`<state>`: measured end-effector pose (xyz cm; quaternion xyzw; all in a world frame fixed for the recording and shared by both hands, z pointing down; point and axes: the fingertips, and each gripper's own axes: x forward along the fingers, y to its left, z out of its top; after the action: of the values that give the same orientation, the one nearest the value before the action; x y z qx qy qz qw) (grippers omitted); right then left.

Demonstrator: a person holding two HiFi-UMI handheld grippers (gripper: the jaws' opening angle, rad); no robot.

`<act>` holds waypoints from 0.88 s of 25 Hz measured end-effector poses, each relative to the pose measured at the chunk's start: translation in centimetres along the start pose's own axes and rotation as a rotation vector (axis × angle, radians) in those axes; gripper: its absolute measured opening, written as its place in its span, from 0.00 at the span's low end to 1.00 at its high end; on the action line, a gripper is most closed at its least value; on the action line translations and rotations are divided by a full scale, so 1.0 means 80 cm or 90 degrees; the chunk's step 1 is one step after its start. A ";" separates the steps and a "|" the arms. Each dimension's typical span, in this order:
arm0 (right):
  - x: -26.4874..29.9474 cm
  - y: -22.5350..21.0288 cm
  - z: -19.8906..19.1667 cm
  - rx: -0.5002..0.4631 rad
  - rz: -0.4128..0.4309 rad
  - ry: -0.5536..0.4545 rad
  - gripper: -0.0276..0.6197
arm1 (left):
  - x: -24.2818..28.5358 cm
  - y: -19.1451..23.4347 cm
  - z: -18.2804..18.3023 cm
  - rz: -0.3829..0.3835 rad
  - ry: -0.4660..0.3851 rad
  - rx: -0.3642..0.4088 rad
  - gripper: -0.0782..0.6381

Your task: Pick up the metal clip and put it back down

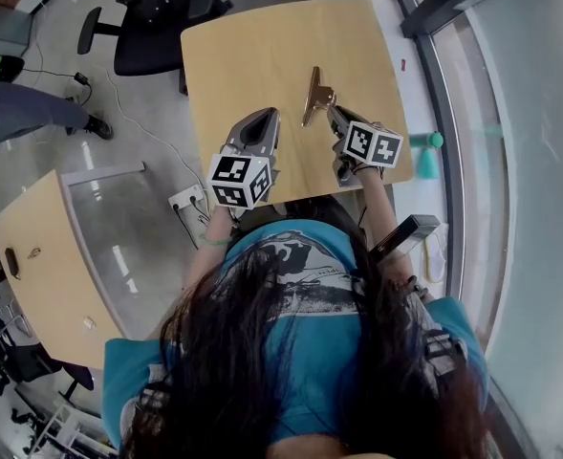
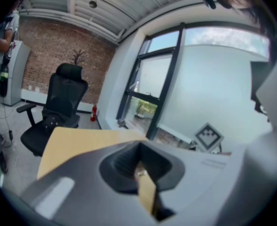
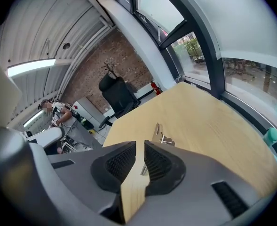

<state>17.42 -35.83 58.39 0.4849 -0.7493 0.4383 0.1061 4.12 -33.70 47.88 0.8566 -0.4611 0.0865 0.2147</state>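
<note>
A long bronze-coloured metal clip (image 1: 313,94) lies flat on the light wooden table (image 1: 243,65), near its middle. My right gripper (image 1: 335,113) sits just right of the clip, its jaws drawn together to a narrow slit. In the right gripper view the clip (image 3: 158,132) lies just beyond my right gripper's tips (image 3: 140,144); a thin sliver of it shows through the slit, and no pad visibly presses on it. My left gripper (image 1: 265,118) rests on the table to the clip's left, shut and empty (image 2: 139,147).
A black office chair (image 1: 157,17) stands past the table's far left corner. A second wooden table (image 1: 42,266) is at the lower left, and a person's leg (image 1: 23,113) at the left. A teal object (image 1: 426,156) sits by the table's right edge, next to the window wall.
</note>
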 end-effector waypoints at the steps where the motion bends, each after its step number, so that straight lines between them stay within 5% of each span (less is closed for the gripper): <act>1: 0.006 -0.005 0.000 0.004 0.003 0.006 0.10 | 0.002 0.001 -0.002 0.003 0.002 -0.001 0.11; 5: 0.030 -0.025 -0.003 0.017 0.014 0.042 0.26 | 0.010 0.001 -0.011 0.014 0.012 -0.004 0.11; 22: 0.107 -0.070 -0.022 0.051 -0.016 0.130 0.27 | -0.013 0.031 -0.023 0.096 0.020 -0.012 0.11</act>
<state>17.18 -40.74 67.49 0.4509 -0.7101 0.5141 0.1680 1.58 -33.33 49.89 0.8157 -0.5218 0.1117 0.2231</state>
